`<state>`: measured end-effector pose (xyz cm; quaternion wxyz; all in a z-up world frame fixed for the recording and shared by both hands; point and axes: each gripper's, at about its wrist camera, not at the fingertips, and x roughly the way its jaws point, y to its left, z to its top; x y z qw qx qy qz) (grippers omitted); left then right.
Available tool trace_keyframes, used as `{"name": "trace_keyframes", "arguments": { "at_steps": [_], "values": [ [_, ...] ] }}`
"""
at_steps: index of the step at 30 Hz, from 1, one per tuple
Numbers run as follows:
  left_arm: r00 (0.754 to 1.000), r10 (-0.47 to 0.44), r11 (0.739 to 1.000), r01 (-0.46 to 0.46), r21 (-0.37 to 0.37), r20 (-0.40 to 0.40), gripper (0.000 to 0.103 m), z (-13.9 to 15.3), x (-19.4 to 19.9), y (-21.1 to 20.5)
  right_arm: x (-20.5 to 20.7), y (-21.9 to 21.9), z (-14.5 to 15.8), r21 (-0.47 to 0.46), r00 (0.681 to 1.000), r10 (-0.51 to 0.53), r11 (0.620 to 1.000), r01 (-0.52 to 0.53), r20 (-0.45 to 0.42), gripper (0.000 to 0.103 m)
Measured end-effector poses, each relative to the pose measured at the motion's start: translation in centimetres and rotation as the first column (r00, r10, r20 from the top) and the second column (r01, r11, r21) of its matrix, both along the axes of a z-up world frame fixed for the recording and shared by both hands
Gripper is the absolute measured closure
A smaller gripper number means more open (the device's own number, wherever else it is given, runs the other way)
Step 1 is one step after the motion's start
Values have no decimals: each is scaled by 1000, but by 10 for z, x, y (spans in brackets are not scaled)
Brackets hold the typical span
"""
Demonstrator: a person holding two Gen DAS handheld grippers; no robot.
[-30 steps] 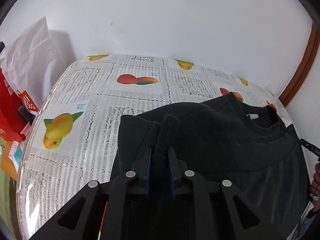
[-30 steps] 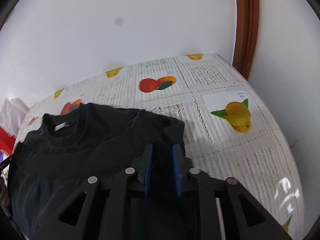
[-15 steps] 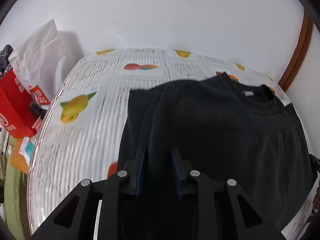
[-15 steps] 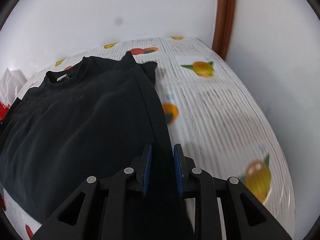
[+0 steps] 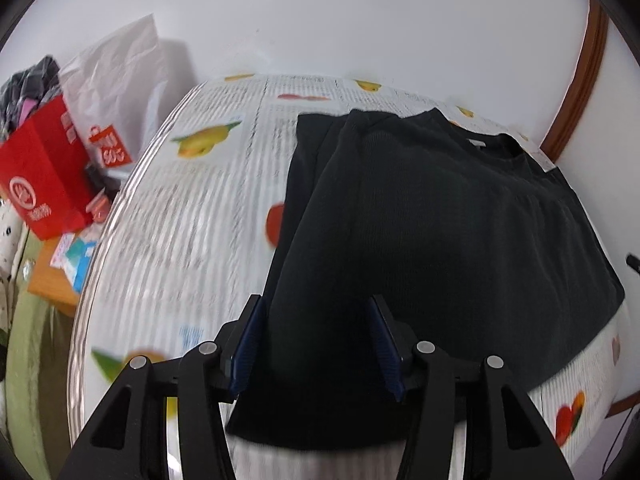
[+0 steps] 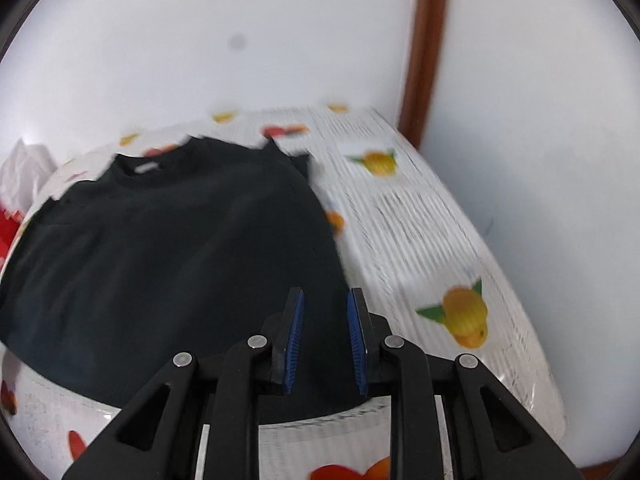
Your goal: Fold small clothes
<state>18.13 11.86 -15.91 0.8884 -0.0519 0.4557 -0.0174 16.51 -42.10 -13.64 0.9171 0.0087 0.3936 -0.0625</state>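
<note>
Your left gripper (image 5: 316, 320) hangs over the near left edge of the black top (image 5: 432, 216), which lies flat on the fruit-print tablecloth (image 5: 180, 232). Its jaws have just been opening and now stand wide apart; the dark cloth shows between the blue pads (image 5: 250, 338), but neither pad presses on it, so you hold nothing there. Left of the top, beyond the tablecloth's rounded edge, sit a red box (image 5: 40, 184) and a white bag (image 5: 116, 92). The top's folded left side runs from your left gripper away toward the far wall, and the collar lies at the far end, nearer the brown door frame (image 5: 576, 84).

Your right gripper (image 6: 323, 320) hangs over the near right edge of the same black top (image 6: 168, 256). Its jaws have just been opening a little and stand parted, with dark fabric seen between the pads (image 6: 294, 340) but not pinched by them. The collar lies at the far end of the top from this gripper. Right of the top, bare tablecloth (image 6: 420, 232) stretches to the table's right side.
</note>
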Motion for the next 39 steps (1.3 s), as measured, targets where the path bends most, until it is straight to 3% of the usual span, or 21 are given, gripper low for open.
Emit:
{"name": "trace_keyframes", "arguments": {
  "at_steps": [3,10,17,22,26,30,33,39],
  "values": [
    [1000,10,1000,-10,-25,3,52,-1,-20,9,0,35,13,-1,997,65,998,-65,31,62],
    [999,39,998,-40,-42,-24,52,-4,-74,30,13,147,-2,64,969,246,968,-244,-12,59],
    [997,52,998,-54,-42,-50,49,-3,-120,54,6,290,-35,63,877,474,880,-470,-81,57],
    [998,47,995,-50,-88,-44,47,-8,-141,71,-12,365,-39,8,820,568,822,-569,-68,57],
    [998,44,992,-48,-121,-33,47,-9,-146,82,-28,401,-33,-1,750,659,751,-660,-65,56],
    [999,31,989,-35,-143,-29,47,-10,-147,91,-44,431,-36,-54,694,715,692,-720,-81,48],
    [999,28,987,-31,-159,-25,47,-12,-145,97,-55,443,-40,-111,677,729,668,-736,-102,47],
    [999,21,979,-28,-203,-33,47,-17,-138,102,-45,464,-50,-188,680,726,657,-730,-103,40]
  ]
}}
